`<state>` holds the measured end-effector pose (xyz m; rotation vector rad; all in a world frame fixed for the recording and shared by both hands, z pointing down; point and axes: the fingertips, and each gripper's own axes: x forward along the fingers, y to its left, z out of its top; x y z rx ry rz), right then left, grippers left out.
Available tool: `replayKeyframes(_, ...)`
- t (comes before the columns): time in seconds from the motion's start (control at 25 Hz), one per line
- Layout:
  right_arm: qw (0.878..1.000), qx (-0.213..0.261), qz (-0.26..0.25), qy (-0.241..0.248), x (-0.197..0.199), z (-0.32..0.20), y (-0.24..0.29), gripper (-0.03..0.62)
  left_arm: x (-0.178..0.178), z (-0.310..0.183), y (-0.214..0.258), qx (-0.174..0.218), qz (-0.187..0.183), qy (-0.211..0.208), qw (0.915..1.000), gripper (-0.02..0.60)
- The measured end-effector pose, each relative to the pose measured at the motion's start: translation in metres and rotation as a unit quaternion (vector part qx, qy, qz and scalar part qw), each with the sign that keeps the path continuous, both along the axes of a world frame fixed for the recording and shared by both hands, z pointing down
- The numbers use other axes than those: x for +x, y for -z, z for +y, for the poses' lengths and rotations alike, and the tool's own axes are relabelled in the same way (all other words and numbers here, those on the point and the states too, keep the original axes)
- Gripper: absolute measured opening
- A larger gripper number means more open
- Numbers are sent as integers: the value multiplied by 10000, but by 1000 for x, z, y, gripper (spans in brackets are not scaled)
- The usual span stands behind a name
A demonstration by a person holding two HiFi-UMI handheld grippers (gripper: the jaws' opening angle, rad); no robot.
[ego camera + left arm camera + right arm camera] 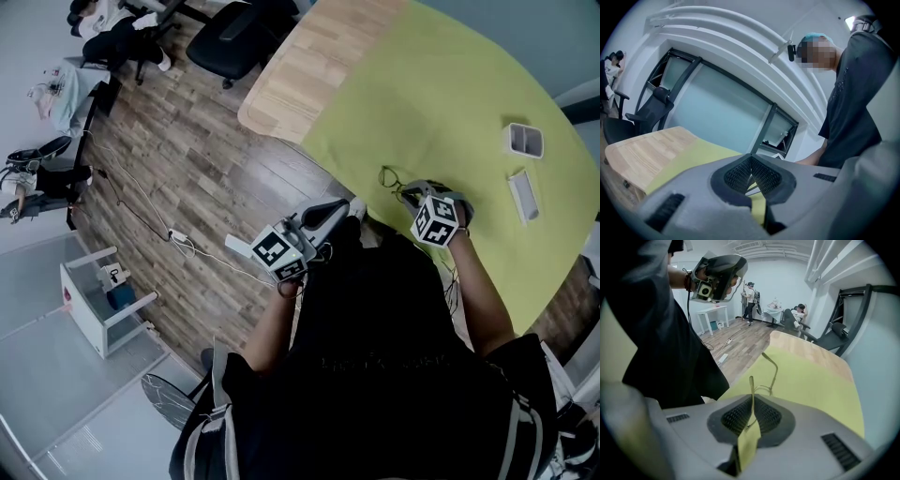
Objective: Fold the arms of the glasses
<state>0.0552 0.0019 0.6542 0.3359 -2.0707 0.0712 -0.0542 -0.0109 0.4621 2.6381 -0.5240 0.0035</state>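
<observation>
White box [525,140] sits apart from glasses [752,391] in right gripper [751,405].

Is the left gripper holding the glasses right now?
No, the left gripper has nothing between its jaws; the glasses are pinched by the right gripper.

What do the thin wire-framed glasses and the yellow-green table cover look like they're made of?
The thin wire-framed glasses look like metal wire: very slim arms that hold their curve. The yellow-green table cover looks like matte cloth or soft mat: flat, no glare.
</observation>
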Motion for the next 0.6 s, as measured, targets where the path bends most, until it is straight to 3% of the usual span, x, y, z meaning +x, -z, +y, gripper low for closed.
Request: replayKeyframes(0.6,9998,-189,22,-26,-20,-18,-18,32,-15,0,-5,22,-153,135,9998,18)
